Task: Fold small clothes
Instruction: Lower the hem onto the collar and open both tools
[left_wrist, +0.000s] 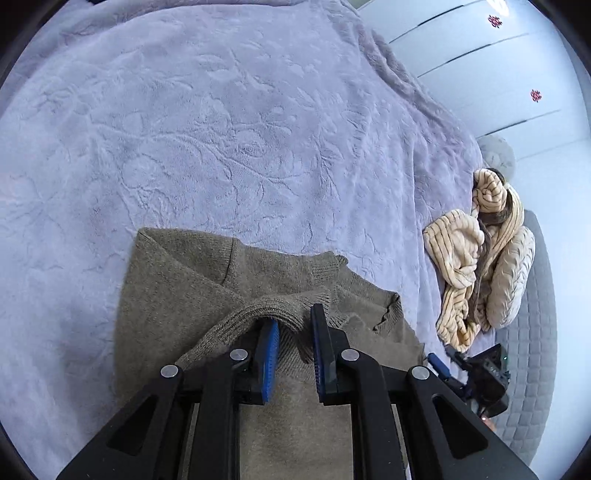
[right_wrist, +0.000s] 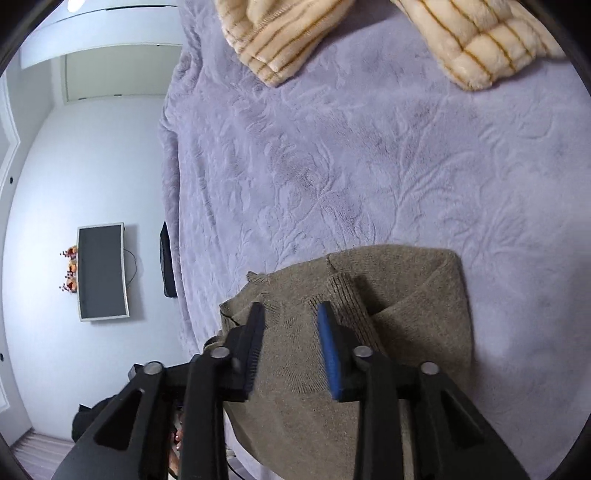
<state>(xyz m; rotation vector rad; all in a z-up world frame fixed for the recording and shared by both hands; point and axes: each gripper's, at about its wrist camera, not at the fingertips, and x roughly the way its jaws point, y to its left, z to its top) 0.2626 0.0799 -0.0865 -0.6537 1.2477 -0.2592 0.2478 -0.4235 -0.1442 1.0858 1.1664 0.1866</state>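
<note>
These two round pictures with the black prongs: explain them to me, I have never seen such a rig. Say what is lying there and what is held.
Each picture comes from a fisheye camera on a hand-held two-finger gripper, looking along its fingers. One view shows the left gripper, the other the right gripper. A person holds them; there is no robot arm. A brown knitted sweater, partly folded, lies on a lilac bedspread. A cream striped fleece garment lies farther off. Both grippers stand open above the sweater, and the left one has a ribbed edge between its fingers, not yet pinched. Nothing is held.

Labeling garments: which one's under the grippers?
The olive knit sweater, part-folded under both grippers; the cream striped garment lies bunched apart near the bed's edge.
</note>
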